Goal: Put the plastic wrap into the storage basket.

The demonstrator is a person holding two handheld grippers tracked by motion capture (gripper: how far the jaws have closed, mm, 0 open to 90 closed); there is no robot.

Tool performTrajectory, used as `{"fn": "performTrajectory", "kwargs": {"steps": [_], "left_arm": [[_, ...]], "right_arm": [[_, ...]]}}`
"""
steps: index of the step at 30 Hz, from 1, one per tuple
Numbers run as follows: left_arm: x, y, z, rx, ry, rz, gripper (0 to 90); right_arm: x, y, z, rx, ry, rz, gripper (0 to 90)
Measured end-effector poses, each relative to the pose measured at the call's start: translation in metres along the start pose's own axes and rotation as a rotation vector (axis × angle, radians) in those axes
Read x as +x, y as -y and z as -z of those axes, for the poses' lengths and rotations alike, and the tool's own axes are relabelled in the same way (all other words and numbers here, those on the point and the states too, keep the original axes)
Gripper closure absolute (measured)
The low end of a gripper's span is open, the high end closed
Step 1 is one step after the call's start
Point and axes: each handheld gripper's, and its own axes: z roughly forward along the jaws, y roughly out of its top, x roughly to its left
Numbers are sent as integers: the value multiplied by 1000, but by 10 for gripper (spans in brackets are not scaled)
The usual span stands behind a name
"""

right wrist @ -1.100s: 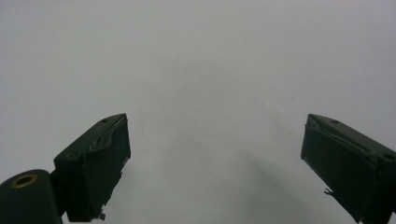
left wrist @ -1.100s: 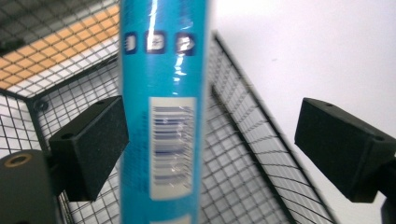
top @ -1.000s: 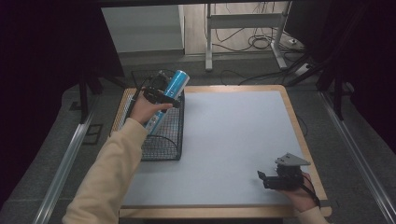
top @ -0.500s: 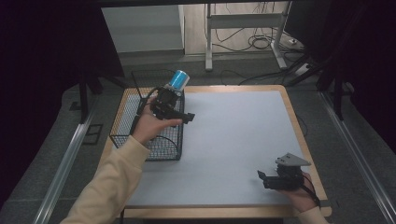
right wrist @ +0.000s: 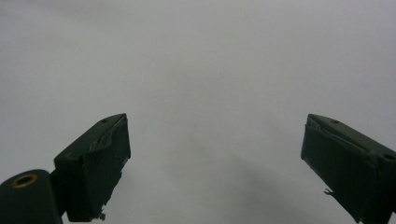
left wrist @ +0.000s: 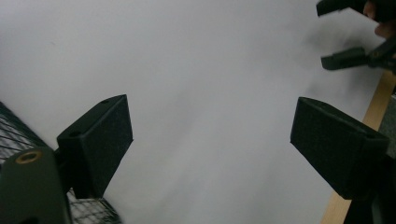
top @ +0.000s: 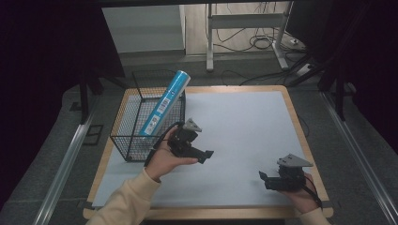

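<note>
A blue tube [top: 165, 101] with a white label leans tilted in the black wire basket [top: 133, 143] at the table's left, its top sticking out over the rim. My left gripper [top: 204, 154] is held over the white mat just right of the basket, open and empty; its own view shows wide-apart jaws [left wrist: 210, 140] above bare mat, with a basket corner [left wrist: 14, 130] at the lower left. My right gripper [top: 263, 178] rests near the front right edge, open with nothing between its jaws [right wrist: 215, 158].
The white mat [top: 234, 117] covers a wooden table [top: 300, 126]. Metal rails run along both sides of the table. A desk frame and cables stand on the floor beyond the far edge. The right gripper [left wrist: 355, 42] appears at the top right of the left gripper view.
My left gripper let go of the blue tube, leaving it leaning in the basket, and moved right and toward the person, out over the mat. The right gripper stayed still.
</note>
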Motion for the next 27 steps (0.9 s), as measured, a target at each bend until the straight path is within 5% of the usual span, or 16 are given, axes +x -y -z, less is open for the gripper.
{"fn": "performTrajectory", "kwargs": {"steps": [4, 12, 27], "left_arm": [[-6, 23, -13, -1, 46, -4, 130], [-7, 48, -28, 35, 63, 6, 132], [-11, 60, -44, 84, 60, -7, 126]], "right_arm": [[0, 0, -1, 2, 0, 3, 83], [2, 0, -2, 7, -2, 8, 83], [3, 0, 1, -26, 3, 13, 83]]}}
